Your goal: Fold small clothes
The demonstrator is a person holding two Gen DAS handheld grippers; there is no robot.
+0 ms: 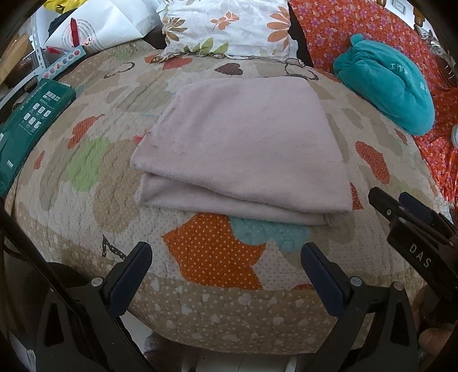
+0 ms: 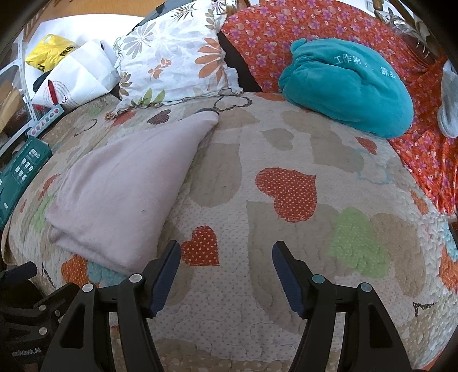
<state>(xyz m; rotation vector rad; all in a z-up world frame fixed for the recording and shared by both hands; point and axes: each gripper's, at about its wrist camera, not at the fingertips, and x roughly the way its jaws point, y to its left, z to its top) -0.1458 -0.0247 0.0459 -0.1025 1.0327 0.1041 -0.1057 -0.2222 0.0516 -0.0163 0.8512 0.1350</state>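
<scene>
A pale pink garment (image 1: pixel 243 143) lies folded into a neat rectangle on the heart-patterned quilt (image 1: pixel 211 251). It also shows in the right wrist view (image 2: pixel 123 194), at the left. My left gripper (image 1: pixel 226 251) is open and empty, hovering over the quilt just in front of the garment's near edge. My right gripper (image 2: pixel 226 251) is open and empty over bare quilt (image 2: pixel 257 314), to the right of the garment. The right gripper also shows at the right edge of the left wrist view (image 1: pixel 400 206).
A teal plush bundle (image 1: pixel 386 91) lies at the back right on an orange floral cover (image 1: pixel 357 25). A floral pillow (image 1: pixel 226 25) sits behind the garment. A green box (image 1: pixel 25 126) and white bags (image 1: pixel 94 23) lie at the left.
</scene>
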